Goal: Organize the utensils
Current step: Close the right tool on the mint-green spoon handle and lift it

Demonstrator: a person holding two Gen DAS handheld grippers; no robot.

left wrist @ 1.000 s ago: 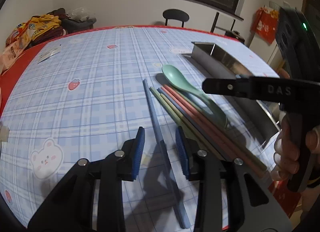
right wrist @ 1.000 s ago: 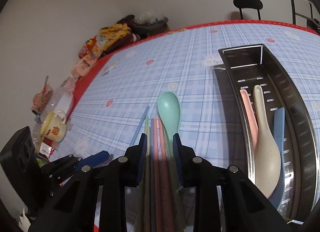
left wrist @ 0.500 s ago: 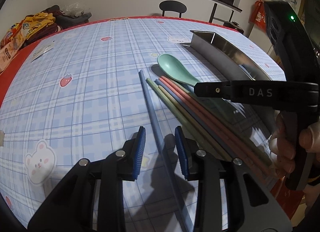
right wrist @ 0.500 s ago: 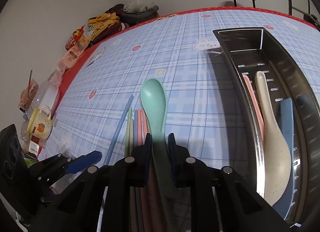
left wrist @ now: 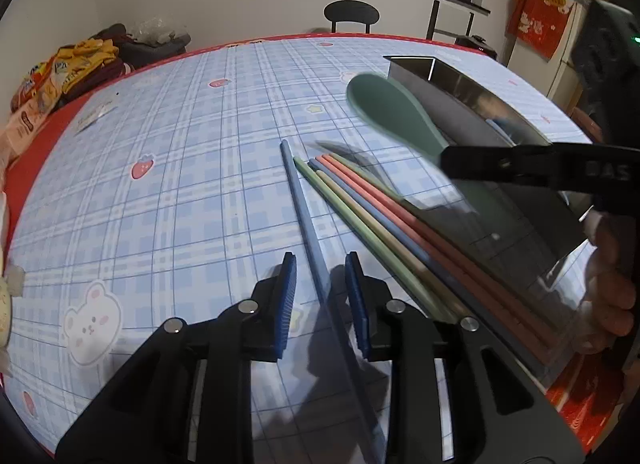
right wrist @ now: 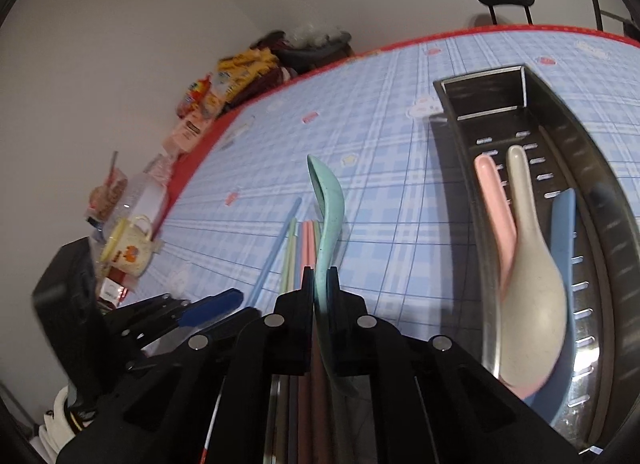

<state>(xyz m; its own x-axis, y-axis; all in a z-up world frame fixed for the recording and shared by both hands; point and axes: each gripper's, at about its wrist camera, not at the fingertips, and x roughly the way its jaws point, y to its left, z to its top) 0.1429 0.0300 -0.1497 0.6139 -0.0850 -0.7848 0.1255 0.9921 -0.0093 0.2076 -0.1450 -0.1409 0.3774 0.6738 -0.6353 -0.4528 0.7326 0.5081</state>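
My right gripper (right wrist: 320, 284) is shut on the handle of the green spoon (right wrist: 328, 204), which is off the table and turned on its edge; the left wrist view shows its bowl (left wrist: 392, 112) in the air beside the steel tray (left wrist: 472, 96). My left gripper (left wrist: 322, 296) straddles a lone blue chopstick (left wrist: 308, 224) lying on the cloth. Its jaws are closing, with a gap still on both sides of the stick. Several pastel chopsticks (left wrist: 380, 216) lie side by side to its right. The tray (right wrist: 592, 168) holds a pink spoon (right wrist: 492, 200), a beige spoon (right wrist: 532, 264) and a blue spoon (right wrist: 564, 224).
The blue checked tablecloth (left wrist: 180, 184) covers the table. Snack packets (right wrist: 236, 68) and a yellow mug (right wrist: 128, 248) sit along the left edge. A black chair (left wrist: 351, 16) stands behind the far side. A person's hand (left wrist: 612, 288) holds the right gripper's handle.
The right gripper closed on the green spoon's handle and lifted it off the table, turning it on edge. The left jaws narrowed around the blue chopstick.
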